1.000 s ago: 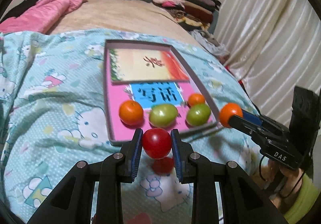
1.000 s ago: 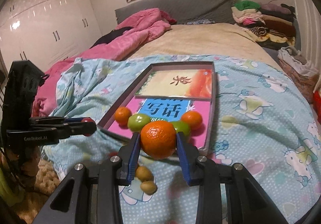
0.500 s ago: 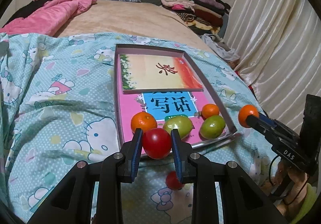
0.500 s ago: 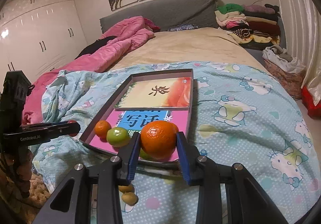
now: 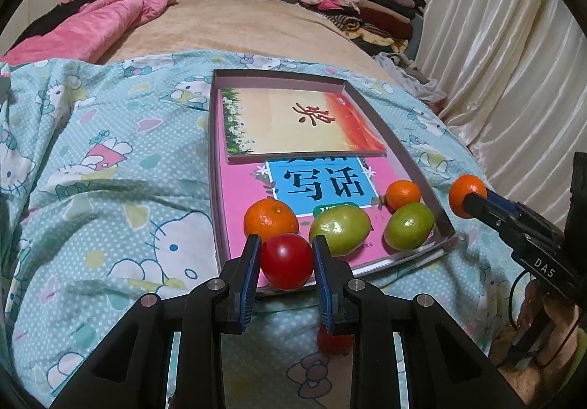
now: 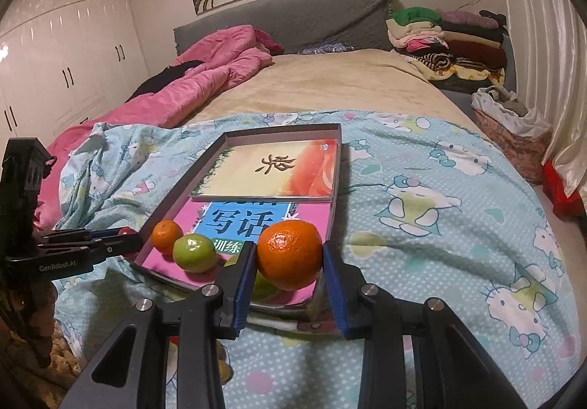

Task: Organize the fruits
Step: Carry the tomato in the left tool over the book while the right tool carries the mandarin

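Observation:
My left gripper is shut on a red tomato and holds it over the near edge of the shallow grey box. In the box lie two oranges and two green fruits on a pink book. My right gripper is shut on an orange above the box's near right corner; it also shows in the left wrist view. Another red fruit lies on the blanket below my left gripper.
The box lies on a blue cartoon-print blanket on a bed, with a second book at its far end. A pink quilt lies far left. Folded clothes are stacked far right. Small yellowish fruits lie under my right gripper.
Both grippers have moved forward toward the box with their fruits. The left one now hangs over its near edge and the loose red fruit has dropped lower in its view.

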A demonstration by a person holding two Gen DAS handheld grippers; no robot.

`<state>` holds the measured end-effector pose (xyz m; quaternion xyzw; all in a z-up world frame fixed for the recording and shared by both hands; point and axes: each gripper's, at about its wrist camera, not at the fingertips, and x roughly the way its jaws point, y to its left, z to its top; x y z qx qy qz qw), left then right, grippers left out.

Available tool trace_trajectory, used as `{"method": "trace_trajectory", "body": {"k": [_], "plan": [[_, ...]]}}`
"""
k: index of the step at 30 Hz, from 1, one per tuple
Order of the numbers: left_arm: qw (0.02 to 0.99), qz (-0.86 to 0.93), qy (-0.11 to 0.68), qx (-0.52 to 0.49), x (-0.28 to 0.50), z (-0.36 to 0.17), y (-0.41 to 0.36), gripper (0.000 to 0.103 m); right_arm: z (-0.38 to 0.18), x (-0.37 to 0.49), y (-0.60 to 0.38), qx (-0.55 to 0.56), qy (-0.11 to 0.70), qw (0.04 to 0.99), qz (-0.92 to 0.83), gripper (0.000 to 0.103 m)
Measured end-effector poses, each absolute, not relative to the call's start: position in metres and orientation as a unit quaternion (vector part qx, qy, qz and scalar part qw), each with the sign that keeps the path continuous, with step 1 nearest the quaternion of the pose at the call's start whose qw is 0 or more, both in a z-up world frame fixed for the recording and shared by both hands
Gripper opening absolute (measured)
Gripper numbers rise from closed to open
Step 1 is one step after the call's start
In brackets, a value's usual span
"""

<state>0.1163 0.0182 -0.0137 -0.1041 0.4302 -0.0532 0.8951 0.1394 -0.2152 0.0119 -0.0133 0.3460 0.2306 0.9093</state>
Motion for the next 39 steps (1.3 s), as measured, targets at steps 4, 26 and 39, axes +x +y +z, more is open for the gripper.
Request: {"method": "trace_trajectory", "body": {"k": [4,26,39], "plan": [[0.896,-0.051,0.429,-0.098,0.118,-0.015,0.017,0.029,0.011,0.141,-0.215,-0.018,0.344,0.911,0.226,0.036],[0.896,-0.049,0.436,-0.069,0.130,-0.029,0.013,0.029,-0.005,0.162,-0.206,-0.040,0.367,0.904,0.216,0.036],[0.896,-0.048,0.438,-0.061,0.132,-0.034,0.011,0.029,-0.010,0.162,-0.201,-0.056,0.368,0.901,0.221,0.036]]}}
